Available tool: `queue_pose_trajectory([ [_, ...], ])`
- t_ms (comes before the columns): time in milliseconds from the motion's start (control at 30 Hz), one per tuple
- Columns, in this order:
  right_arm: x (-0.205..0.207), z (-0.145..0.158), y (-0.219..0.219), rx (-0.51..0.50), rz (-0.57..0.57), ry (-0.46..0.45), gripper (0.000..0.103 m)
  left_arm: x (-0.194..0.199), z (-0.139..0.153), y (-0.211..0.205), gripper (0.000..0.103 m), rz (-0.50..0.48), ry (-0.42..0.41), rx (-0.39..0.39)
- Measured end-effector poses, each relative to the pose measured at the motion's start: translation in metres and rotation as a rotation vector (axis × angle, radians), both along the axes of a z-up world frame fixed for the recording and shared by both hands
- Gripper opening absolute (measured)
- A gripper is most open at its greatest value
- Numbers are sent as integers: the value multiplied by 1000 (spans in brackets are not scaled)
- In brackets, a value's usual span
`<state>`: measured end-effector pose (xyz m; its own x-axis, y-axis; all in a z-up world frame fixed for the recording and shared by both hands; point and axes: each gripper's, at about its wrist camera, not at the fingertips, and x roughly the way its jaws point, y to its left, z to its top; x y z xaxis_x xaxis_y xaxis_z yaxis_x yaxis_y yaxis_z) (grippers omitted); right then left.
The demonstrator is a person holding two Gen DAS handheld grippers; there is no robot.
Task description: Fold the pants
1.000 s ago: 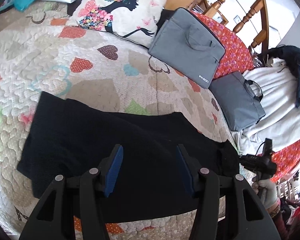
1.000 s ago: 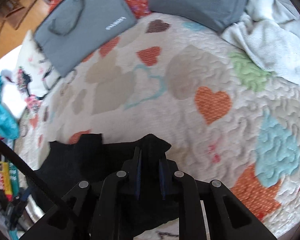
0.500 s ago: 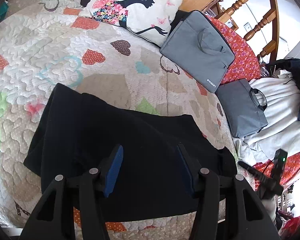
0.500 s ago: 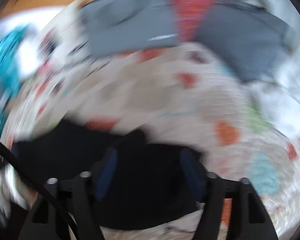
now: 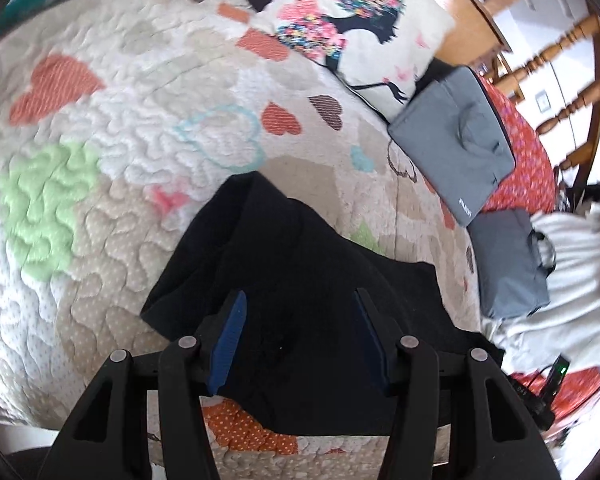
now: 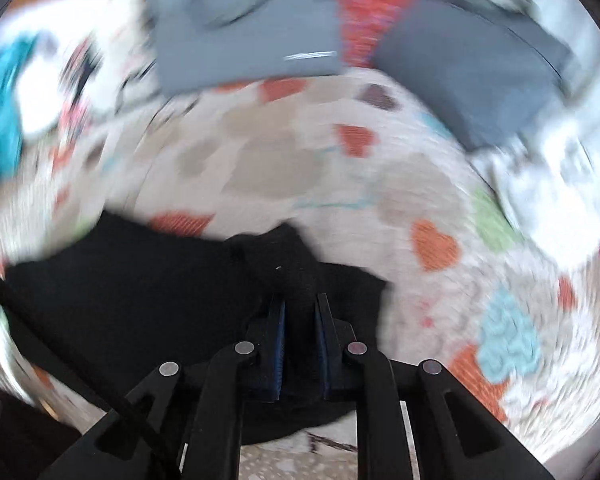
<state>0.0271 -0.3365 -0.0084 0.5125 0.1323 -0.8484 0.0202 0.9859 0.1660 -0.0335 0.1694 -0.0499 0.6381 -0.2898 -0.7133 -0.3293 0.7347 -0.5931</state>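
Black pants lie flat on a heart-patterned quilt near the bed's front edge. My left gripper is open just above the pants, its blue pads either side of the cloth, holding nothing. In the blurred right wrist view, my right gripper is shut on a bunched fold of the pants, with the rest of the black cloth spread to its left.
A floral pillow and two grey laptop bags lie at the far right of the bed. White cloth is heaped at the right. A wooden headboard stands behind.
My right gripper opened half a second ago and has closed again on a fold of the pants. My left gripper stayed open and swung left over the cloth.
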Motion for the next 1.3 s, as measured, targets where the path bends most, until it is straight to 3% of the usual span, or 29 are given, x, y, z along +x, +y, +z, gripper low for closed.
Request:
queue_pose_trajectory([
  [100,-7,-14,-53,31,-182,64,16,-3,1,3,53,13,-4,-12],
  [200,-19,-21,-94,36,-346,100,36,-8,6,9,53,40,-26,-1],
  [267,-24,-16,-103,69,-374,74,54,-13,9,19,53,77,-40,1],
  [367,-26,-9,-95,122,-337,41,69,-25,11,45,53,168,-57,-12],
  [467,-23,-9,-74,174,-266,27,69,-40,6,69,53,258,-37,-8],
  [567,-16,-19,-55,208,-219,31,69,-48,4,77,53,263,-13,25],
  [700,-7,-36,-35,212,-182,76,69,-43,18,45,53,103,-28,214],
  [767,-3,-35,-29,215,-158,58,69,-38,14,31,53,17,-13,242],
  [833,-3,-34,-19,212,-122,46,69,-28,3,15,53,-51,51,273],
  [933,-1,-36,-8,178,-79,45,69,-17,-9,0,52,-107,104,292],
  [967,-2,-36,-4,162,-66,43,69,-14,-10,-6,35,-124,112,306],
  [1000,-3,-36,-1,148,-53,39,69,-12,-11,-12,4,-142,122,340],
  [1067,-4,-35,2,132,-41,32,69,-13,-8,-19,4,-151,120,392],
  [1233,-6,-34,-7,168,-66,22,69,-18,13,-9,4,-120,56,359],
  [1300,-5,-34,-11,193,-83,19,69,-12,19,-4,3,-106,65,384],
])
